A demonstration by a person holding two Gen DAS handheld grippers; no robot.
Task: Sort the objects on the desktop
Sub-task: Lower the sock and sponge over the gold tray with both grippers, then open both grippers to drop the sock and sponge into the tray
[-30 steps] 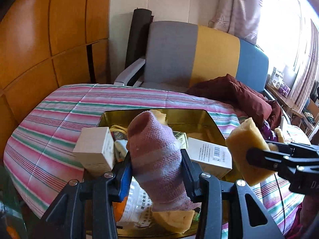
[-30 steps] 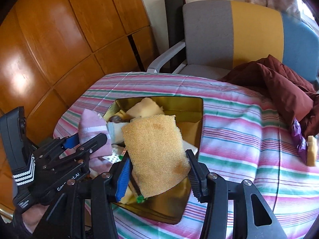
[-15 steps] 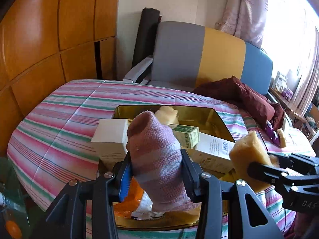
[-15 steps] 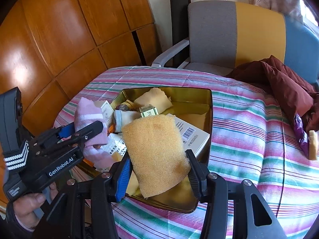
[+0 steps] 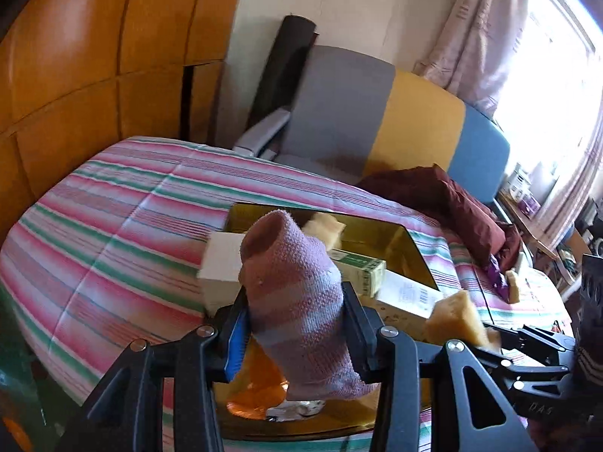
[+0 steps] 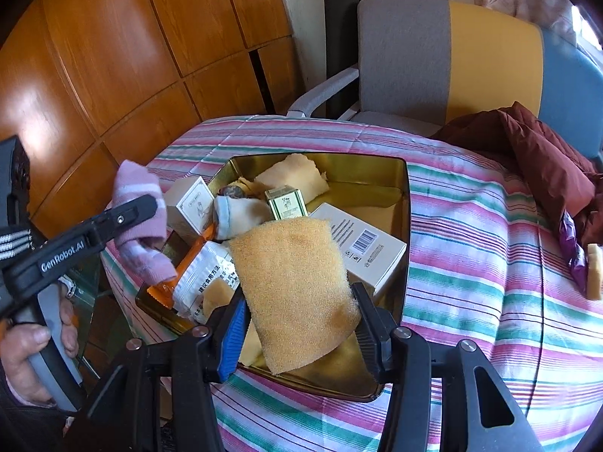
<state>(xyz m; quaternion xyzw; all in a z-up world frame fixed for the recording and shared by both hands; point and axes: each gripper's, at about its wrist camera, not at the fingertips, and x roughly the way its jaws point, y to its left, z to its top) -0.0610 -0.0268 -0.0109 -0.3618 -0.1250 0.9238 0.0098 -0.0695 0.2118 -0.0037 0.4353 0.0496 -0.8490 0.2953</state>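
My left gripper (image 5: 296,324) is shut on a pink striped sock (image 5: 294,290), held above the near left edge of a gold tin (image 6: 405,226); the sock also shows in the right wrist view (image 6: 141,218). My right gripper (image 6: 299,324) is shut on a yellow sponge (image 6: 297,282) above the tin's near edge; the sponge shows at right in the left wrist view (image 5: 456,318). The tin holds white boxes (image 6: 361,245), a green box (image 6: 286,201), a cloth, a packet and an orange item.
The tin sits on a striped cloth (image 6: 490,226) over a round table. A maroon garment (image 6: 546,162), a purple wrapper (image 6: 571,248) and a small yellow piece (image 6: 595,275) lie at right. A grey, yellow and blue chair (image 6: 452,60) stands behind, wood panels at left.
Both grippers have drawn back and up from the tin, still holding the sock and the sponge. More of the tin's contents show now.
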